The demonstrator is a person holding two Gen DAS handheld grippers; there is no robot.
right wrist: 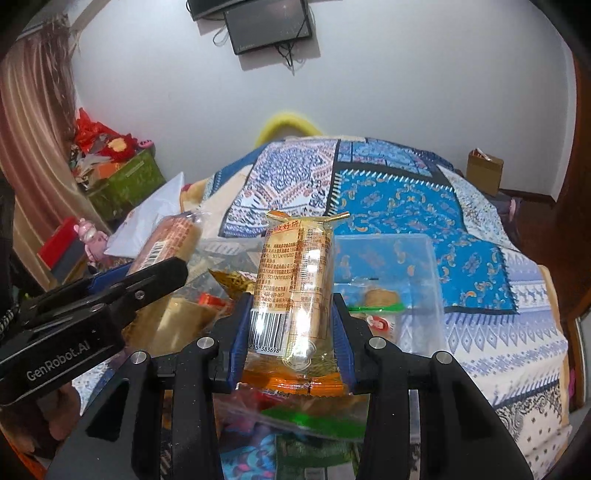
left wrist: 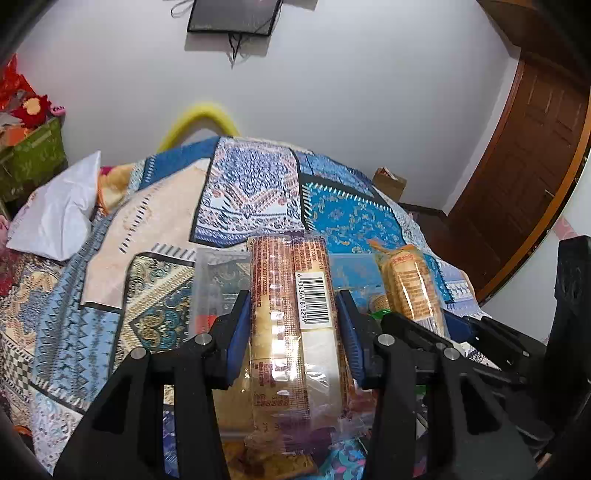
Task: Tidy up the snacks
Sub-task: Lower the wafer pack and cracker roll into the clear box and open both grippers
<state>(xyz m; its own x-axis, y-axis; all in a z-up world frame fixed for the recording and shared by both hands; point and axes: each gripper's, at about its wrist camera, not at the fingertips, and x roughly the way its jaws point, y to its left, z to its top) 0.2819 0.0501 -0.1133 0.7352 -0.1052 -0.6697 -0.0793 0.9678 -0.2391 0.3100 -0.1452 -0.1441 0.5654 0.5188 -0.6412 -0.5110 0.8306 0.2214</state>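
Left hand-held gripper (left wrist: 293, 332): clenched on a brown biscuit pack (left wrist: 291, 314); the blue pads press its two long sides, and the pack stands up between them with its barcode label facing the camera.
Right hand-held gripper (right wrist: 288, 332): clenched on a golden biscuit pack (right wrist: 295, 291); this clear-wrapped roll also stands upright between the blue pads, barcode low on its left side, crimped top end pointing away.
The two hand-held grippers: side by side and near each other; in the right wrist view the left hand-held gripper (right wrist: 147, 273) reaches in from the left with its brown pack, and in the left wrist view the golden pack (left wrist: 410, 284) shows at the right.
Clear box on the left (left wrist: 218, 284): a see-through plastic container just behind the left hand-held gripper, with something red and orange low inside it.
Clear box on the right (right wrist: 391, 291): a second see-through container just beside the golden pack, holding small wrapped snacks (right wrist: 380, 299), one with a green strip.
Loose snack bags (right wrist: 310, 417): lying under the right hand-held gripper, overlapping; single ones are hard to tell apart.
Bed (right wrist: 424, 206): covered by a blue patterned patchwork spread; boxes and packs are over it.
White bag (left wrist: 55, 218): on the bed's left edge, well apart from the packs.
Wall (left wrist: 332, 92): plain white behind the bed, with a dark screen (left wrist: 232, 16) mounted high.
Door (left wrist: 524, 184): brown wood, at the right.
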